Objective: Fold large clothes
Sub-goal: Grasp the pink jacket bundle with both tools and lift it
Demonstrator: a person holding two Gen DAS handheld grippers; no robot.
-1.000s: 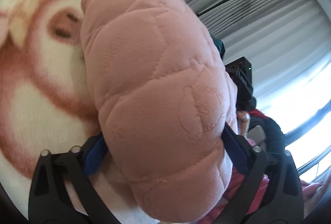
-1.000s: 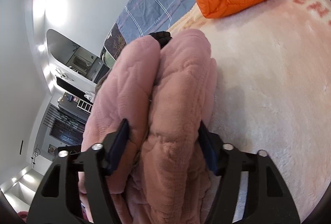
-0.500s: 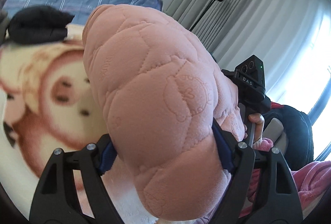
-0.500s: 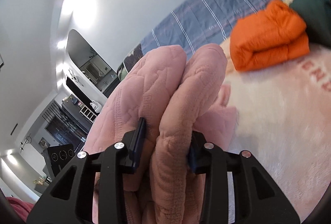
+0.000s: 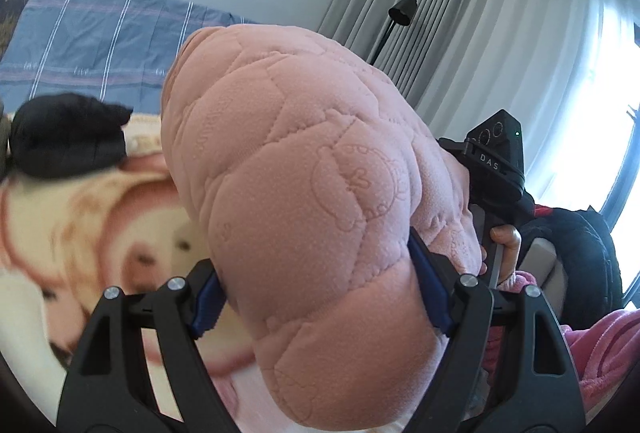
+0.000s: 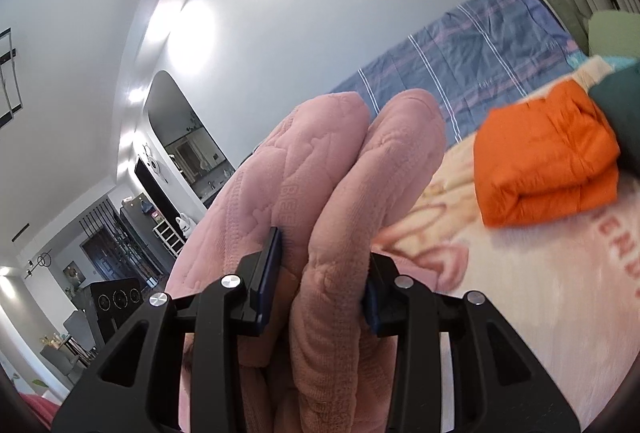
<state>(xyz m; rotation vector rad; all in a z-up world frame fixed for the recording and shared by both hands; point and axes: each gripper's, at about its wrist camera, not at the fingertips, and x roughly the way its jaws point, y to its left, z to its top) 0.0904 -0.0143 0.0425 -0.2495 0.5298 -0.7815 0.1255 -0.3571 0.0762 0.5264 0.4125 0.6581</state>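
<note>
Both hand-held grippers clamp the folded pink quilted garment [image 5: 320,217], lifted above the bed's cartoon blanket [image 5: 80,217]. The left hand-held gripper [image 5: 320,297] squeezes a thick roll, its jaws having just closed somewhat; the right hand-held gripper [image 6: 320,285], likewise just tightened, pinches one doubled fold. An orange folded jacket [image 6: 548,161] lies farther back on the bed.

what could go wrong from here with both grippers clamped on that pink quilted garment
1. The left gripper pinches a thick, rounded bulge of the pink quilted garment; the puffy fabric might squeeze out.
2. The right gripper clamps two stacked folds; one layer could slip and undo the fold.
3. Hanging fabric may drag over the folded orange jacket.
</note>
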